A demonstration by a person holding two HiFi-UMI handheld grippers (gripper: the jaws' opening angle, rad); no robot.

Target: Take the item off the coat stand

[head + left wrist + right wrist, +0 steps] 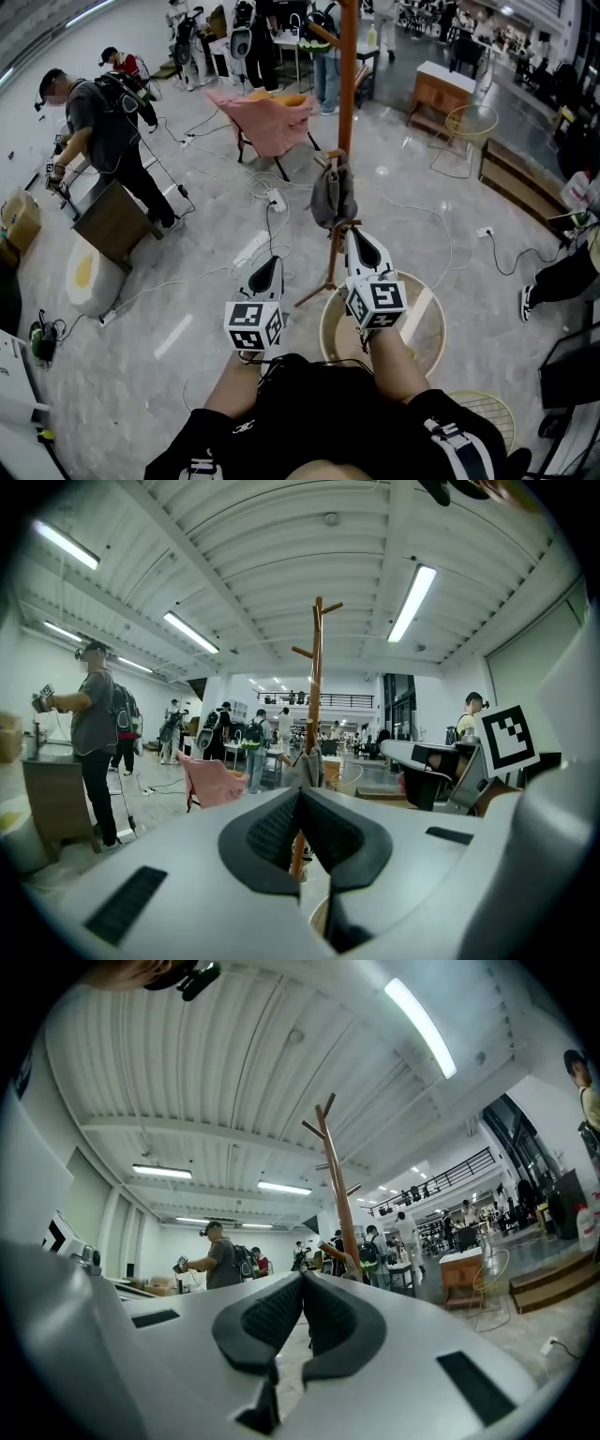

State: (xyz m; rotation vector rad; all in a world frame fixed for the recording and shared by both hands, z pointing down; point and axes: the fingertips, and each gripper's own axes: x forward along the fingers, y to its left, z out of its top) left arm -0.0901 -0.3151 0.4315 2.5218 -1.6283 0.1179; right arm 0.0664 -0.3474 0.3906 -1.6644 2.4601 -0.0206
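We've got the tall brown wooden coat stand rising straight ahead of both claws. The floppy grey fabric item hangs off a low peg, just past the tips of our right gripper and ahead-right of our left gripper. Both claws are clenched, nothing in them.

The coat stand is cut off by the head view's top edge. In the left gripper view, the left tongs hide the grey item's lower part.
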